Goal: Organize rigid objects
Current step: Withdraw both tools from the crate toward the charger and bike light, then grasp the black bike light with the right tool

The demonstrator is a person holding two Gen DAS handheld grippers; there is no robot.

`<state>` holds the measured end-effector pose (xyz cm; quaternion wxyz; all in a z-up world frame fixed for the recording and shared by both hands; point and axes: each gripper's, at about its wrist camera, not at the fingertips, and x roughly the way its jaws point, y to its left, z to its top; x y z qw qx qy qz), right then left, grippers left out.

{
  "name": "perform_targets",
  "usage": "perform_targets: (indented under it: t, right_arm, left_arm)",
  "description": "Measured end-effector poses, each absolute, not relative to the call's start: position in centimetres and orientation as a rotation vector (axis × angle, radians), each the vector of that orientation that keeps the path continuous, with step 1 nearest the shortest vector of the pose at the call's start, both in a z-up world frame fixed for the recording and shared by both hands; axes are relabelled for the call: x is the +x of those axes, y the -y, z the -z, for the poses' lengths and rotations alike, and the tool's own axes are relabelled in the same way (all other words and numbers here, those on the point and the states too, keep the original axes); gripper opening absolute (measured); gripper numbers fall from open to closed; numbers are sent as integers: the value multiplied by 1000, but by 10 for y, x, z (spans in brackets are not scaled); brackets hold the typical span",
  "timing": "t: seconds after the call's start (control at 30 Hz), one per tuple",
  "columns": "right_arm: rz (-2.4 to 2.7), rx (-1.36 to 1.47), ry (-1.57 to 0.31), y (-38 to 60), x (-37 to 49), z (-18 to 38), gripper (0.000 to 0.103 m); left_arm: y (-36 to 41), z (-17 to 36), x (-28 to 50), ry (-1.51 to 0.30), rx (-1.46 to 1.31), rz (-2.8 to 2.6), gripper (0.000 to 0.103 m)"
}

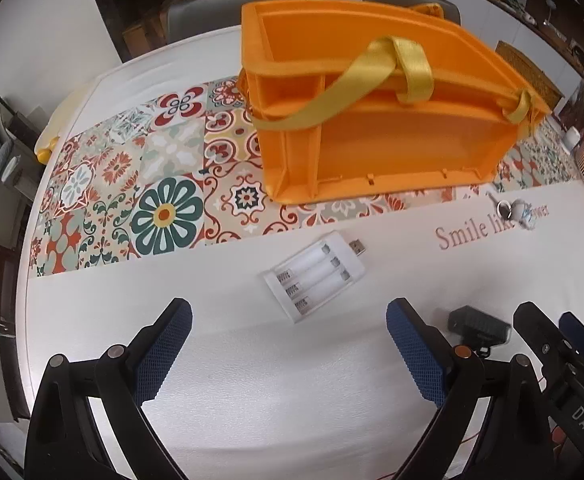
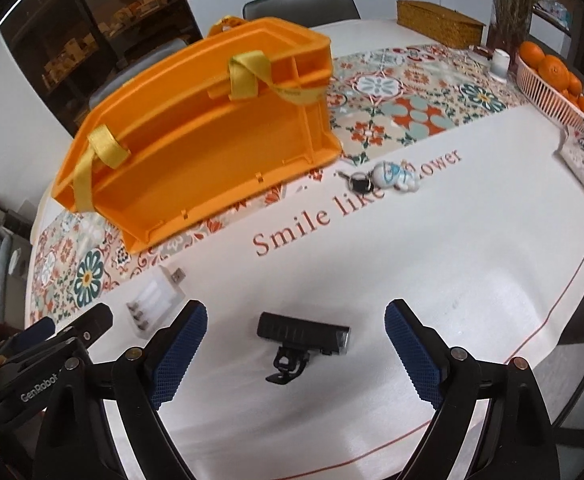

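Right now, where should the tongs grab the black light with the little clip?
Probably the long black body of the bike light, not the small clip sticking out toward the camera. It lies flat on the white tablecloth, between the open right tongs. Come from above and pinch across its narrow width; the clip looks too small and knobbly.
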<state>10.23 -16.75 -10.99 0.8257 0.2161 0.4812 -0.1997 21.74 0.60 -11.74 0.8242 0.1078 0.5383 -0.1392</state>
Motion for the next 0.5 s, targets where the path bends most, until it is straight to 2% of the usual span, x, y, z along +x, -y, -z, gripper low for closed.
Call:
perform_targets:
  t: [0.5]
  right_arm:
    - [462, 489, -1086, 168, 109, 147, 96]
  left_arm:
    - [-12, 150, 224, -1196, 249, 266, 99]
